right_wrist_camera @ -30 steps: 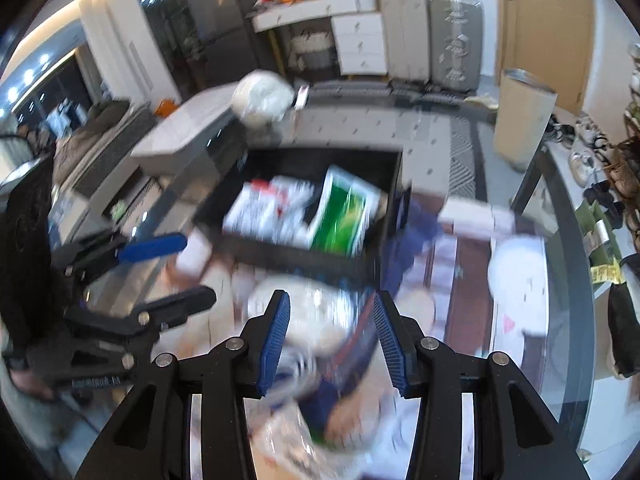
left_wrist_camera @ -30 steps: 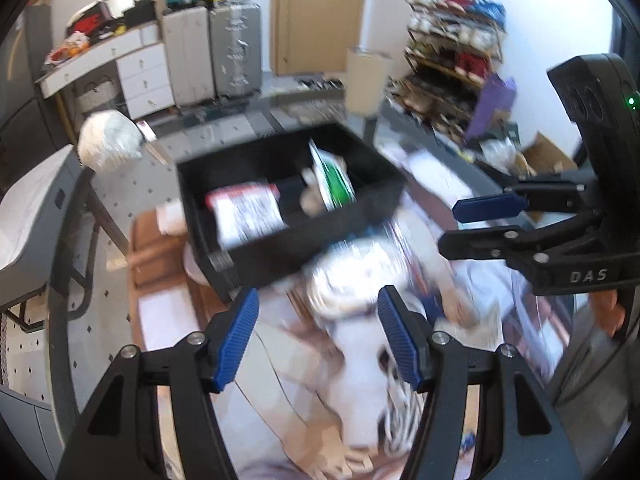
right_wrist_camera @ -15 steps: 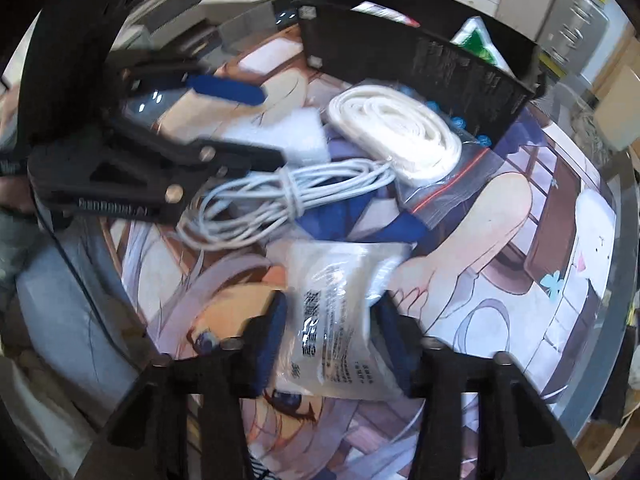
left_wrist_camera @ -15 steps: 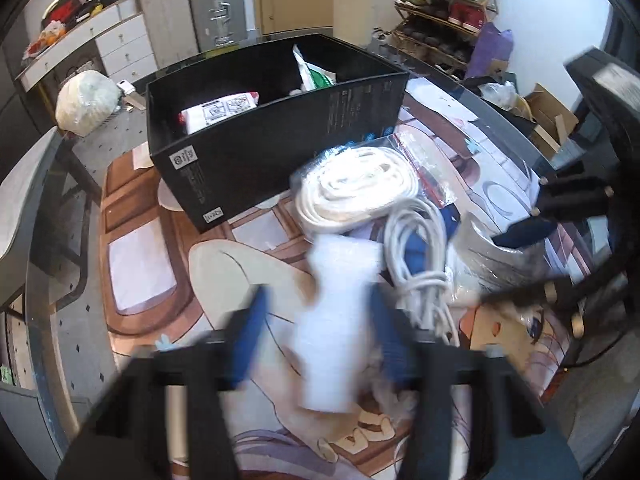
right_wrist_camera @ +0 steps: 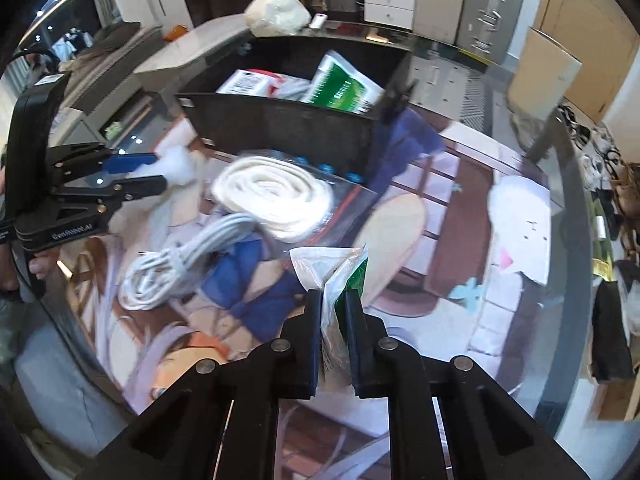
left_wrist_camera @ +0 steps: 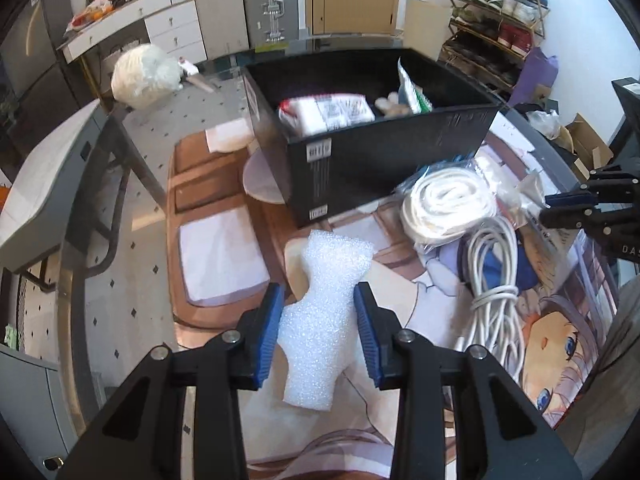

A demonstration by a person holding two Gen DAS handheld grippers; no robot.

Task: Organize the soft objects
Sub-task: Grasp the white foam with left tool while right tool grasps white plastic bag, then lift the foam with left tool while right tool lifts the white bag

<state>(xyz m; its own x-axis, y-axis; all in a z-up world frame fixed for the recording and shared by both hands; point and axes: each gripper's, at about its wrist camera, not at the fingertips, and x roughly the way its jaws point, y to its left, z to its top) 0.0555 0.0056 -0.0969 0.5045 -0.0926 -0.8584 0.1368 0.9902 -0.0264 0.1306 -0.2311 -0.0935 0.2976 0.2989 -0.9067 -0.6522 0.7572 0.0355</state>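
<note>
My left gripper [left_wrist_camera: 319,330] is shut on a white foam sheet [left_wrist_camera: 324,320], held above the printed mat. It shows from the side in the right wrist view [right_wrist_camera: 140,170] with the foam [right_wrist_camera: 178,164] in it. My right gripper [right_wrist_camera: 334,312] is shut on a clear plastic packet with green print [right_wrist_camera: 340,276]; it shows at the right edge of the left wrist view [left_wrist_camera: 560,210]. A black bin [left_wrist_camera: 372,160] holds a red-and-white packet [left_wrist_camera: 328,114] and a green-and-white packet [right_wrist_camera: 340,88]. A bagged white rope coil [left_wrist_camera: 452,204] and a white cable bundle [left_wrist_camera: 492,280] lie in front of the bin.
A printed anime mat [left_wrist_camera: 552,340] covers the glass table [left_wrist_camera: 132,248]. A white bag [left_wrist_camera: 144,74] sits at the table's far corner. Suitcases [left_wrist_camera: 268,2], drawers and a shoe rack [left_wrist_camera: 492,8] stand beyond. A grey side table [left_wrist_camera: 44,184] is at left.
Both grippers dropped to the pile and closed: the left took hold of the foam sheet, the right took hold of the plastic packet and lifted it. Both were open a second ago.
</note>
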